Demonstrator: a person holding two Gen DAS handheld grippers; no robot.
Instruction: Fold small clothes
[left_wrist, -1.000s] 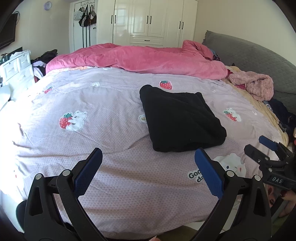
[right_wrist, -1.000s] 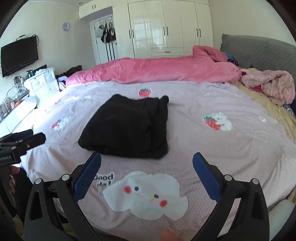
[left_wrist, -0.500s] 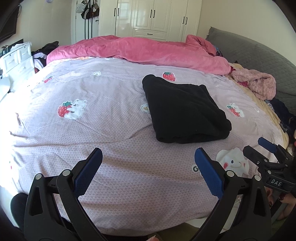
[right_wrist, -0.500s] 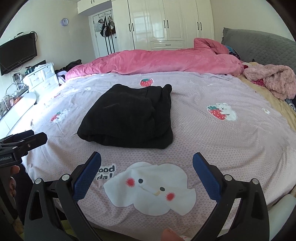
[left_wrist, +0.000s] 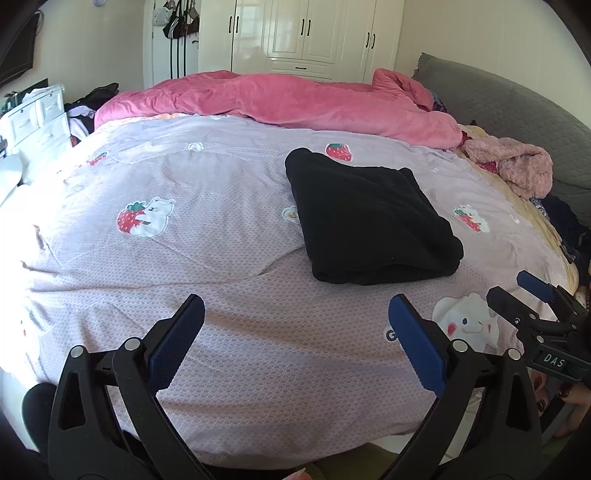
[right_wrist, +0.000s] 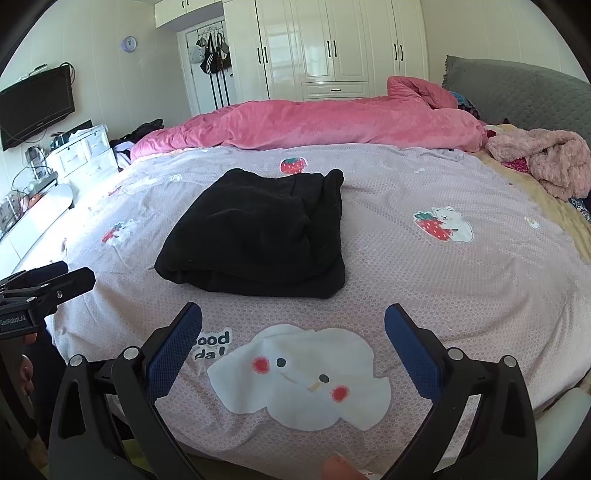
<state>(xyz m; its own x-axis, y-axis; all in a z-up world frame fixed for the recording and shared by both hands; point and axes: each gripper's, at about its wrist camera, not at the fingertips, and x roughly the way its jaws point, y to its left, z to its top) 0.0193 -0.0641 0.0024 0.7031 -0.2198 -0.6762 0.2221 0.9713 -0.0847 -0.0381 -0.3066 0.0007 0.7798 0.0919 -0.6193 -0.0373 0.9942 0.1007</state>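
Both of my units sit at the near edge of the bed. The left hand-held gripper with blue-padded black fingers (left_wrist: 295, 328) has its jaws spread wide and nothing between them; under the gap I see only the pale lilac quilted bedspread printed with strawberries and white bears (left_wrist: 207, 177). The right hand-held gripper of the same build (right_wrist: 293, 332) is likewise wide apart and empty, hovering over the white cloud-face print (right_wrist: 303, 376) and the "Good da" lettering on the spread. The task item, a folded black fleece garment (right_wrist: 258, 232), lies flat on the bedspread in a roughly rectangular, layered stack, its thick folded edge toward me. It is ahead of the right gripper and slightly to its left, apart from the pads. In the left wrist view the same garment (left_wrist: 369, 218) lies ahead and to the right, well clear of the left fingers, just beside a small strawberry print at its far corner. Each camera catches the other gripper at its frame edge: the right one at the far right of the left view, the left one at the far left of the right view. Behind the garment a crumpled pink plush duvet (right_wrist: 332, 122) runs across the bed. A fuzzy light-pink garment (right_wrist: 546, 158) is bunched at the right near the grey padded headboard (right_wrist: 517, 88). White wardrobe doors (right_wrist: 332, 40) fill the back wall.
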